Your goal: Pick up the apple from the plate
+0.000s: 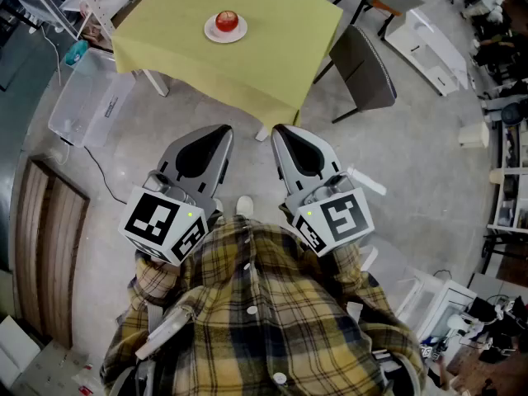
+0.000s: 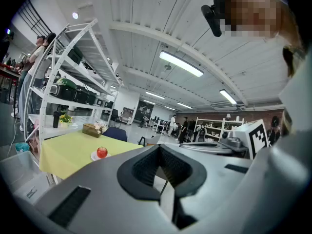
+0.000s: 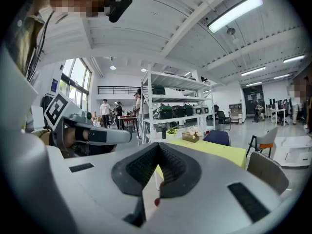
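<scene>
A red apple [image 1: 226, 21] sits on a small white plate [image 1: 211, 33] on the table with the yellow-green cloth [image 1: 272, 40], far ahead of me. In the left gripper view the apple [image 2: 101, 152] shows small on its plate [image 2: 94, 156], left of the jaws. My left gripper [image 1: 224, 130] and right gripper [image 1: 279, 129] hang side by side over the floor, well short of the table's near corner. Both are shut with nothing held. The left gripper [image 2: 159, 146] and right gripper [image 3: 157, 145] point roughly level toward the table [image 3: 219, 151].
A grey chair [image 1: 367, 68] stands right of the table and a white cabinet [image 1: 425, 48] beyond it. A clear plastic box [image 1: 82, 106] lies on the floor at the left. A white shelf rack [image 2: 73, 82], a tissue box [image 2: 91, 129] and a blue chair [image 2: 114, 133] are behind the table.
</scene>
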`<state>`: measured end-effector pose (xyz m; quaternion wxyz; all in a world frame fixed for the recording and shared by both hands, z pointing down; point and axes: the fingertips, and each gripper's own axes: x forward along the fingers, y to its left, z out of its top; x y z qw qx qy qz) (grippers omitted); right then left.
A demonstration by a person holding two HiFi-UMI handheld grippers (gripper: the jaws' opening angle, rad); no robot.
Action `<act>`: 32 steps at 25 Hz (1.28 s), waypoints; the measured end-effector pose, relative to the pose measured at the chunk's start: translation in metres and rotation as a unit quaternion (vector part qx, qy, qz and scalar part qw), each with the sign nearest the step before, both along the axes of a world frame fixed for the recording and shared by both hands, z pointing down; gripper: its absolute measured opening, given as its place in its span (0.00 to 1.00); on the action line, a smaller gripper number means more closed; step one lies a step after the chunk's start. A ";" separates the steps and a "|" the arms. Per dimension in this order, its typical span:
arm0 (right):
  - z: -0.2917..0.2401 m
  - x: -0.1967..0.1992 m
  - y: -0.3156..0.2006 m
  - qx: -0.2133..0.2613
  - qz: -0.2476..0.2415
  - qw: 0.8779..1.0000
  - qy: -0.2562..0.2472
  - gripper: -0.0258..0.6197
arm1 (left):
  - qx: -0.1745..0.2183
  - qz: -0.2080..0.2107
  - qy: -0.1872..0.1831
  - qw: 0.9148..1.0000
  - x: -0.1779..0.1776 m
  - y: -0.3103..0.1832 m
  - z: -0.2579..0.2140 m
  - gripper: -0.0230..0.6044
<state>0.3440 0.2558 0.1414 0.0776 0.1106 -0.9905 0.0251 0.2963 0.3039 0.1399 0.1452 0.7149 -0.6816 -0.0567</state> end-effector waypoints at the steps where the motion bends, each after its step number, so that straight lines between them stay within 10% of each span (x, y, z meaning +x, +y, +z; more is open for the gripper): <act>1: 0.002 0.003 0.001 -0.001 0.000 1.000 0.001 0.04 | 0.000 0.003 -0.002 1.000 0.003 -0.001 0.001 0.05; 32: 0.015 0.030 0.008 -0.016 -0.052 0.999 0.001 0.04 | -0.001 -0.048 -0.006 0.999 0.035 0.007 0.012 0.05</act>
